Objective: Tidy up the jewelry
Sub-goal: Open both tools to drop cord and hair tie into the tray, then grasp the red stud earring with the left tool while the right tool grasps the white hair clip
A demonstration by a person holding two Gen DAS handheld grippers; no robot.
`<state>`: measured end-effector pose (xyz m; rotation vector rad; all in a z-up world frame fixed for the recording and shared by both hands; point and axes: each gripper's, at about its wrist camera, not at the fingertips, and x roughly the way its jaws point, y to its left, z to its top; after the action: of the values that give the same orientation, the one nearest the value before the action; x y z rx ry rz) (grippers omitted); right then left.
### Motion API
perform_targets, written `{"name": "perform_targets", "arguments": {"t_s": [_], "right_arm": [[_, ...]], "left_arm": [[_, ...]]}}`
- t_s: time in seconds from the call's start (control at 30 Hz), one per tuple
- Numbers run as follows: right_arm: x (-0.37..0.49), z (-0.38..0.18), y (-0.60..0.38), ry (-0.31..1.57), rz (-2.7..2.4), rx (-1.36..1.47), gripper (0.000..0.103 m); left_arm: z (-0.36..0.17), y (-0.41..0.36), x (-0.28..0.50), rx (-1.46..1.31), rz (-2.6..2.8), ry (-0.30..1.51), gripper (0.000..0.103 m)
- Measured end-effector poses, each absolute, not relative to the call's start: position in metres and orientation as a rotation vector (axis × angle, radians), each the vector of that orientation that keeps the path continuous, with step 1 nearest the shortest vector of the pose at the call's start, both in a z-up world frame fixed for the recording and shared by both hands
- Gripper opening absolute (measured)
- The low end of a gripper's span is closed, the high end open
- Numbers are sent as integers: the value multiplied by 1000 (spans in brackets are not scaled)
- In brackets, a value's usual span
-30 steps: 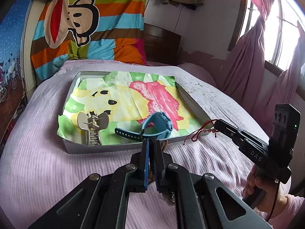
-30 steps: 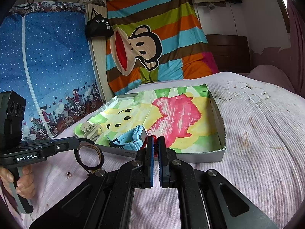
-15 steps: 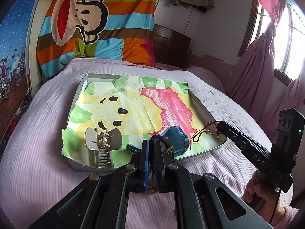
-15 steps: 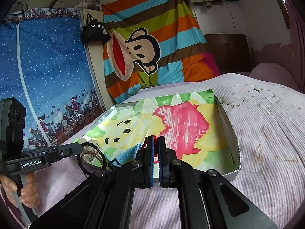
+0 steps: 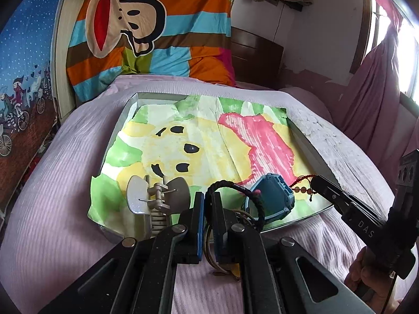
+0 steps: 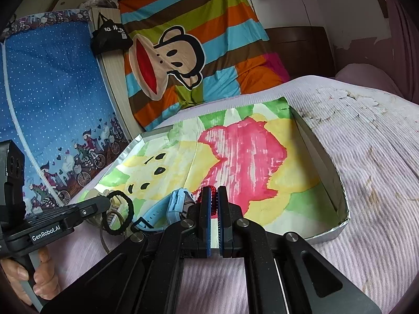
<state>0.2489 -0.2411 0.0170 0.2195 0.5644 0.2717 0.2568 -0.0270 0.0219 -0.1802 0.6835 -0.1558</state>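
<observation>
A shallow silver tray (image 5: 123,120) (image 6: 337,180) lined with a painted paper lies on the bed. In it rest a silver hair claw (image 5: 157,196) and a blue watch (image 5: 272,198) (image 6: 167,209). My left gripper (image 5: 208,201) (image 6: 104,201) is shut on a black braided bracelet (image 5: 235,185) (image 6: 128,209), which loops over the tray's near edge beside the watch. My right gripper (image 6: 214,196) (image 5: 314,180) is shut on a red string bracelet with beads (image 5: 301,183) (image 6: 214,191), held low over the tray's near right part.
The pink ribbed bedspread (image 5: 52,183) surrounds the tray. A striped monkey-print cloth (image 5: 146,26) stands at the bed's head, a blue patterned hanging (image 6: 52,91) at the left wall, and pink curtains (image 5: 377,86) at the right. A hand (image 6: 39,274) holds the left gripper's handle.
Both grippers have moved forward and lower over the tray's near edge, carrying their bracelets. The black bracelet now loops up beside the watch; the red string hangs inside the tray.
</observation>
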Motion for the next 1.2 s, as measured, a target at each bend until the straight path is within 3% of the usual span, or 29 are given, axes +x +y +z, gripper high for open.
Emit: {"name": "perform_targets", "arguments": {"t_s": [0.1, 0.2, 0.27, 0.33, 0.4, 0.57, 0.77, 0.97, 1.2], "right_arm": [[247, 12, -242, 583, 274, 216, 5], [245, 10, -245, 593, 267, 211, 8], [242, 11, -248, 589, 263, 213, 19], [236, 12, -251, 571, 261, 210, 31], [228, 16, -253, 550, 259, 198, 37], [201, 31, -260, 464, 265, 184, 62], [168, 47, -261, 386, 266, 165, 91], [135, 54, -263, 351, 284, 151, 102], [112, 49, -261, 383, 304, 100, 102]], "left_arm": [[20, -26, 253, -179, -142, 687, 9], [20, -25, 248, -178, -141, 679, 26], [22, -24, 242, -173, -122, 658, 48], [24, -22, 233, -174, -117, 628, 51], [26, -22, 226, -168, -116, 613, 52], [31, -21, 199, -141, -92, 535, 81], [40, -21, 166, -146, -74, 439, 103], [40, -17, 143, -146, -63, 411, 103], [28, -14, 124, -126, -68, 433, 103]]}}
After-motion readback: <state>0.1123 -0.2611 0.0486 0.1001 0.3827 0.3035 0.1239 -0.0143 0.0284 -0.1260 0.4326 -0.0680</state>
